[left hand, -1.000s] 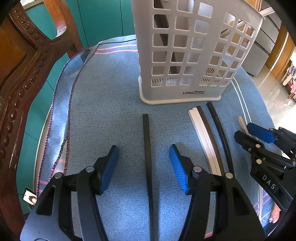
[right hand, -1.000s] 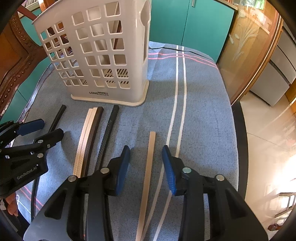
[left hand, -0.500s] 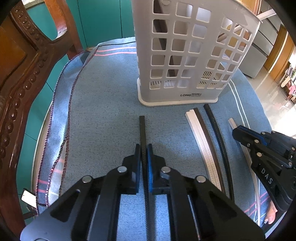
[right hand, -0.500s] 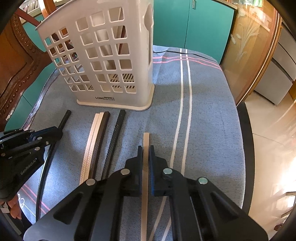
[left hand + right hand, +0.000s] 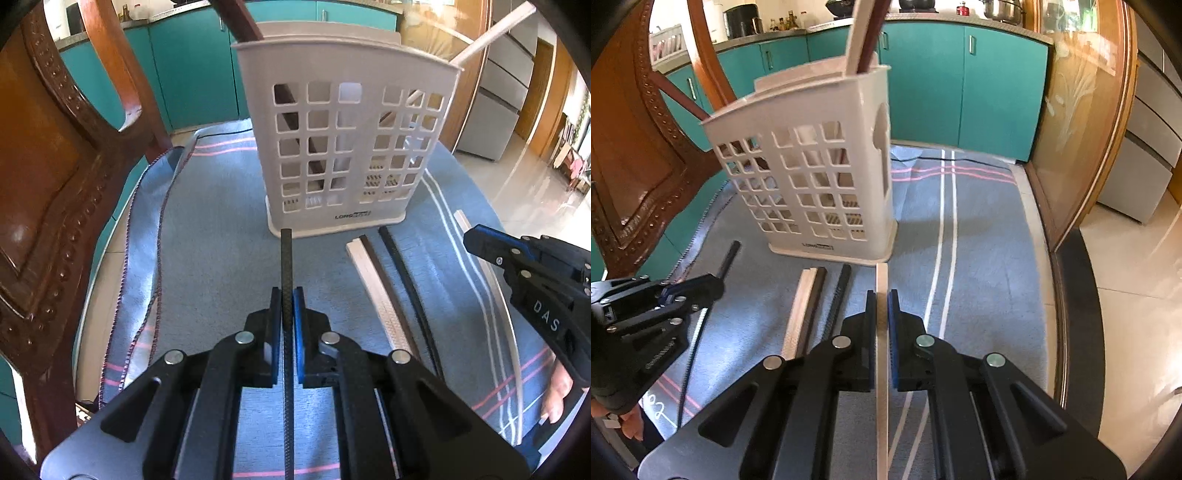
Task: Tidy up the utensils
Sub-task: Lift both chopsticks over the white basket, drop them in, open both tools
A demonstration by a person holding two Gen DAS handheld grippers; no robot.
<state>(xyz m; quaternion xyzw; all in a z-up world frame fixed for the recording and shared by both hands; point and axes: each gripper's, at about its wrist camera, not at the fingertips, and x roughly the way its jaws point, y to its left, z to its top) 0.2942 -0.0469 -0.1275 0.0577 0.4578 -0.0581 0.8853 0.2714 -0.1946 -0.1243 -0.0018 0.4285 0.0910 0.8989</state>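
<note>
The left gripper (image 5: 287, 295) is clamped on a black chopstick (image 5: 286, 254), the right gripper (image 5: 882, 297) on a pale chopstick (image 5: 882, 280). Ahead of both stands a white holder (image 5: 343, 155) marked "LONG"; the right gripper's side reads "DAS".

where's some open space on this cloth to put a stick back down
Bare cloth lies left of the holder, out to the wooden chair, and right of the holder across the white stripes to the table edge. In front of the holder it is crowded with three sticks.
</note>
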